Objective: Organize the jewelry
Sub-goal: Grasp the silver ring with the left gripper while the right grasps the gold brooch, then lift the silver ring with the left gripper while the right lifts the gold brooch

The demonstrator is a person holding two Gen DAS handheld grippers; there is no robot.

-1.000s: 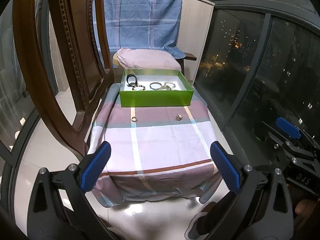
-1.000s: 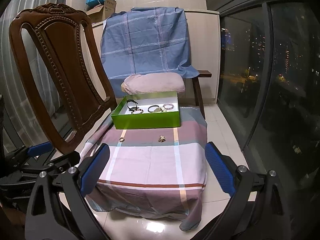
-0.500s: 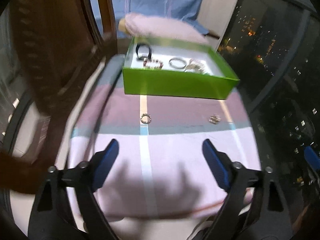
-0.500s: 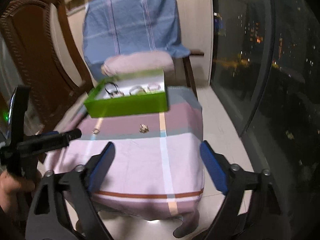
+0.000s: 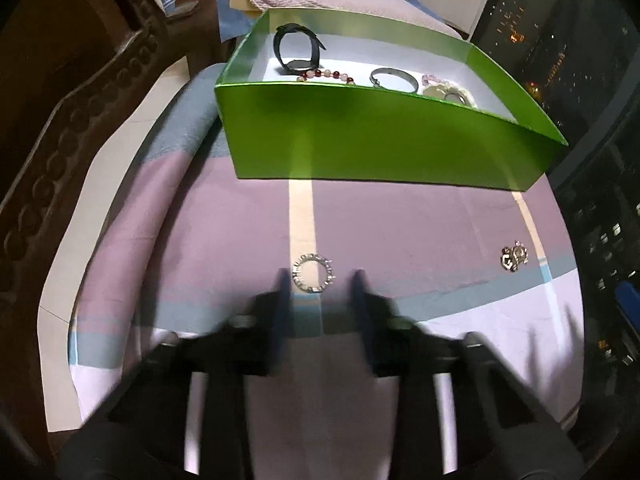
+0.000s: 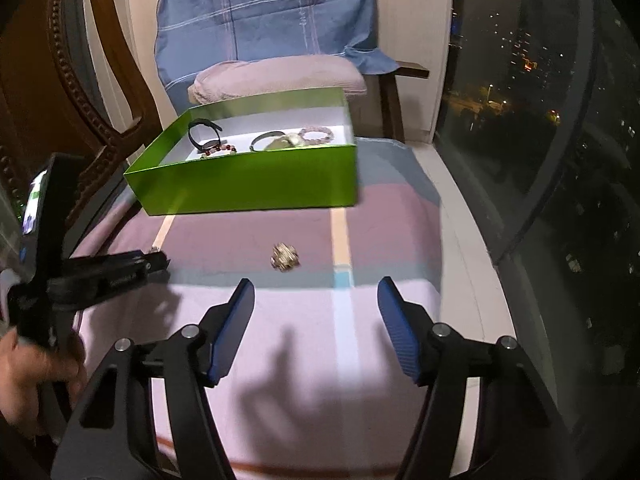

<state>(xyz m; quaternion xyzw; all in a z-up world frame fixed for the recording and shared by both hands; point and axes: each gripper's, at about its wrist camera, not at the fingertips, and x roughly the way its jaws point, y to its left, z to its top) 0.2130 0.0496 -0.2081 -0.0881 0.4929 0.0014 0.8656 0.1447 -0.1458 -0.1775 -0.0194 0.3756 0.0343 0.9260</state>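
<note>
**On the striped cloth: two loose pieces, both grippers closing in**

On the pink striped cloth (image 5: 224, 216), near the green cardboard box (image 5: 360, 140), I see my left gripper (image 5: 320, 280) flanking the silver studded ring (image 5: 313, 273), its jaws just narrowed but not touching. My right gripper (image 6: 316, 312), closing too, holds nothing; the gold clustered earring (image 6: 285, 257) lies just beyond.

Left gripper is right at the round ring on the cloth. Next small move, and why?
Probably ease the left gripper slightly forward and finish closing: its jaws have just been closing, and the ring lies between the fingertips, apparently not yet pinched. Blur prevents certainty.
</note>
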